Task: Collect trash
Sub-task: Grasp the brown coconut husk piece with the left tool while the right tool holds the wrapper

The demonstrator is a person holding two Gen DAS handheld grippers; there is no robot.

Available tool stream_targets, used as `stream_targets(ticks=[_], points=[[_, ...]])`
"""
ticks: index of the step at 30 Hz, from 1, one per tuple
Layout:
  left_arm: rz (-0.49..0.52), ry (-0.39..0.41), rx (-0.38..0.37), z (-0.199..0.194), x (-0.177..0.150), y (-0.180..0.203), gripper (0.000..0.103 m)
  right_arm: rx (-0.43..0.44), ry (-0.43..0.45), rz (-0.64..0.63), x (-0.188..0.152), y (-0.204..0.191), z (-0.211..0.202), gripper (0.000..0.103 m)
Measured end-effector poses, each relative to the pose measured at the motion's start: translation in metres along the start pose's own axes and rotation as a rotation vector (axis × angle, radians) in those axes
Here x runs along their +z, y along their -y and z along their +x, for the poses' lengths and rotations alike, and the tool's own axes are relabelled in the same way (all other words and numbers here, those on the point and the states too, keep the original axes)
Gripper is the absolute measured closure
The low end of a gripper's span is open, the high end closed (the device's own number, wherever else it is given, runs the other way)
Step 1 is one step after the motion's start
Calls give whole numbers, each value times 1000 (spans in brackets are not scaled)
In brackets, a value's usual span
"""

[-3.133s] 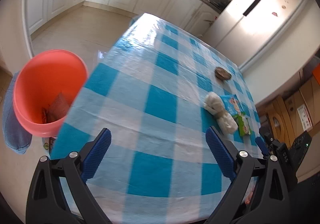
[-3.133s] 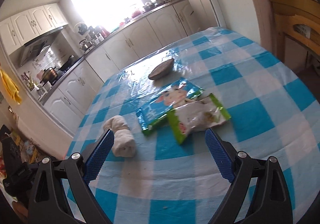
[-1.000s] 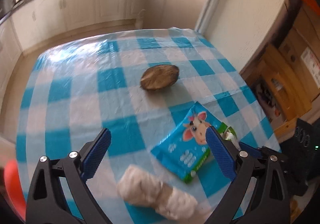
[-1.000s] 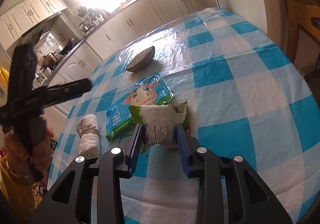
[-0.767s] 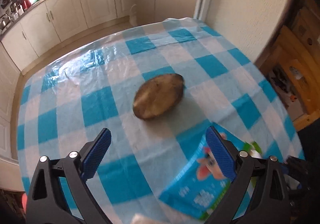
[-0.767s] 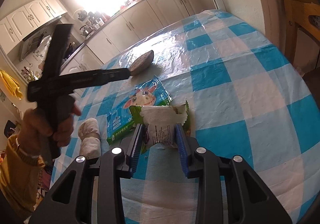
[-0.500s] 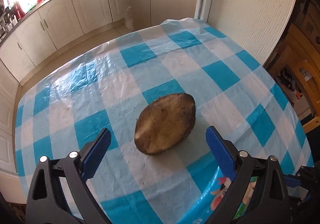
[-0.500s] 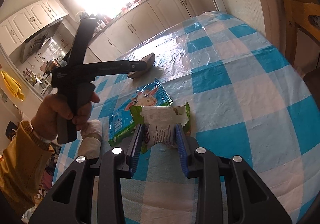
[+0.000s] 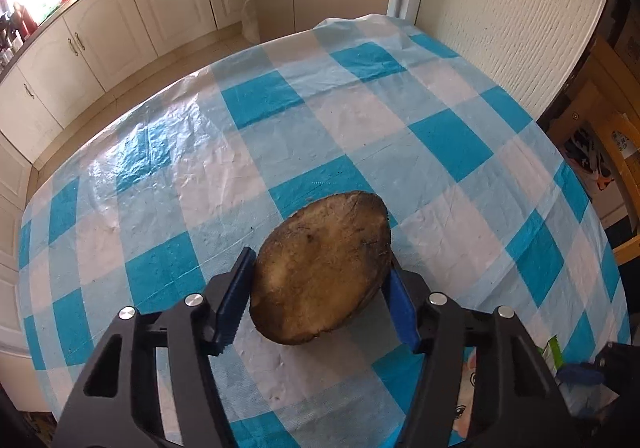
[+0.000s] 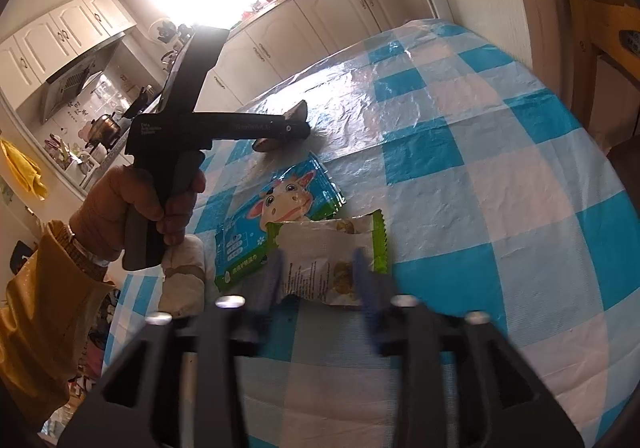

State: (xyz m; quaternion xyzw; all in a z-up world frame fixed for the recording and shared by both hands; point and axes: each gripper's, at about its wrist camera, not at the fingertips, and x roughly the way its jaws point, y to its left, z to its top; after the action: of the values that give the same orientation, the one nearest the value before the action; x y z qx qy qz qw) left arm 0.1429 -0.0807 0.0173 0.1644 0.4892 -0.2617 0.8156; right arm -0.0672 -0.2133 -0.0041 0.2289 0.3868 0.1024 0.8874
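Observation:
A brown half shell (image 9: 324,268) lies dome up on the blue-and-white checked table (image 9: 280,152). My left gripper (image 9: 320,288) straddles it, jaws closing, and both blue pads (image 9: 236,300) touch its sides. In the right wrist view a hand (image 10: 136,208) holds that left gripper (image 10: 296,122) over the shell (image 10: 266,145). My right gripper (image 10: 318,280) is blurred with its jaws opening. A white-and-green wrapper (image 10: 324,248) lies between them on the table.
A blue wipes packet (image 10: 276,216) with a cartoon cow lies just beyond the wrapper. A crumpled tissue wad (image 10: 184,280) sits to its left. Kitchen cabinets (image 9: 120,20) line the far side. A white wall (image 9: 500,28) and a wooden chair (image 10: 600,60) border the table's right.
My left gripper swept across the table to the brown shell, dropped over it and closed its wide jaws onto it. The right gripper stayed put; its fingers now blur as they part from the wrapper.

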Motion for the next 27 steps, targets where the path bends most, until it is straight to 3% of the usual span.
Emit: stream_targets(ticks=[4,10,13,19,23,27], points=[[-33,14,7,-8,-6,-3,41,-19,3,-21,0,-4,0,22],[-119,107,26,-52,-31,-16,42,-72,-22,-53,2,-9,8,18],[-163,151,46,-78,-53,-23,41,-175,-53,-145,1,-25,16,15],[-285,200,8,-120,-115,-45,41,-318,-96,-293,7,-49,35,15],[-347,213,6,-138,-158,-56,43,-348,-135,-311,5,-46,50,16],[-377,264,6,-160,-188,-64,44,-378,-112,-321,3,-47,46,36]])
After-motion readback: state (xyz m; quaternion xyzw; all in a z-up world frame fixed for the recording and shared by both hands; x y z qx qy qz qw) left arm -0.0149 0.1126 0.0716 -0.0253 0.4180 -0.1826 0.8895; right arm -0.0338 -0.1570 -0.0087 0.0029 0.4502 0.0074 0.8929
